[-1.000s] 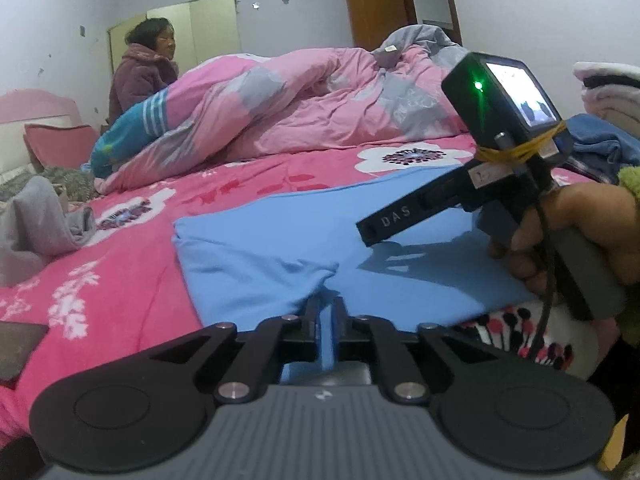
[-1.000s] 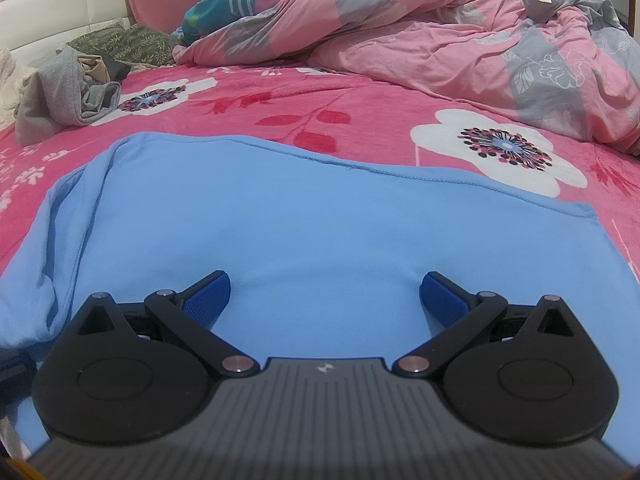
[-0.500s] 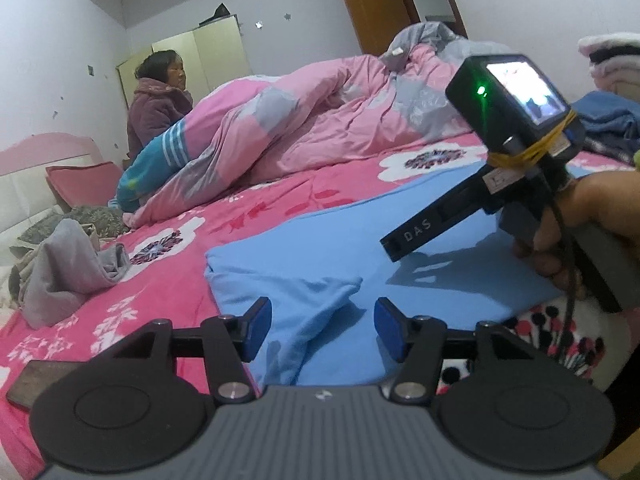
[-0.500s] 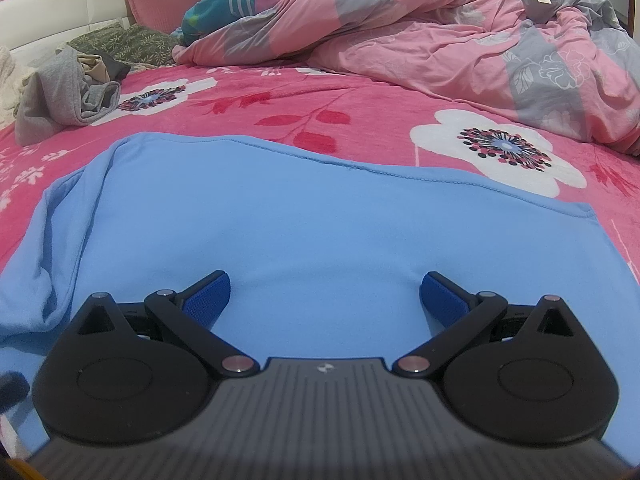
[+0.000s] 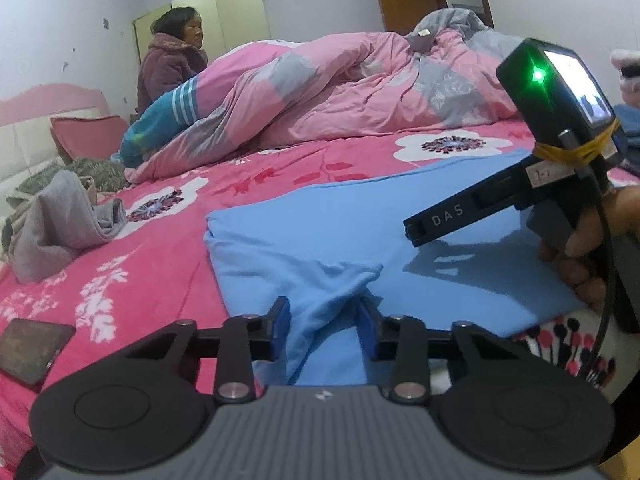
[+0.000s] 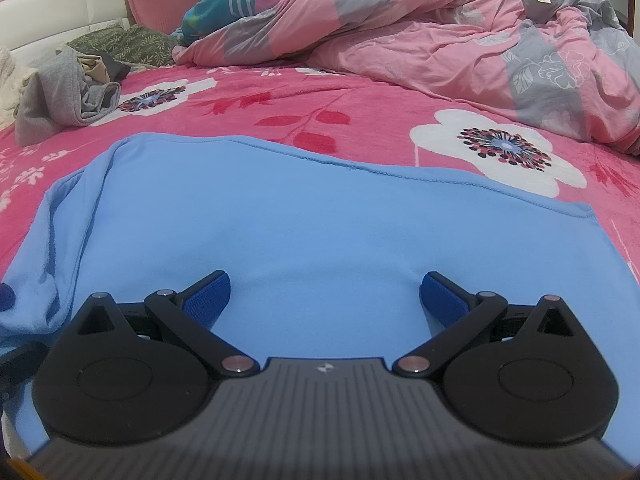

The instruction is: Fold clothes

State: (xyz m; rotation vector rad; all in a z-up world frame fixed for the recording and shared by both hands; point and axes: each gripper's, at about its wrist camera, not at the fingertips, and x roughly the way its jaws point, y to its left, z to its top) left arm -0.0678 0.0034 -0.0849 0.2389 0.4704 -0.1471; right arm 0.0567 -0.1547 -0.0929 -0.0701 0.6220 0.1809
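The soft, limp light-blue knit garment (image 5: 420, 216) bunches between the closing left gripper (image 5: 324, 320), best pinched at its folded corner; right gripper (image 6: 326, 296) gapes

The blue garment (image 6: 320, 220) runs under the right gripper's body, its near edge hidden; folded clothes (image 5: 628, 80) are cut off at the frame's right

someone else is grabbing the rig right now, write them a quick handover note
Left claw: jaws closing around a bunched fold of the blue garment; grip not yet firm.
Right claw: open, hovering low over the garment's middle, holding nothing.
Garment: spread on the pink floral bedspread, one side already turned in.
Grey clothes lie unfolded near the headboard.
Left to do: secure the pinch, finish folding the blue piece, then the grey one.
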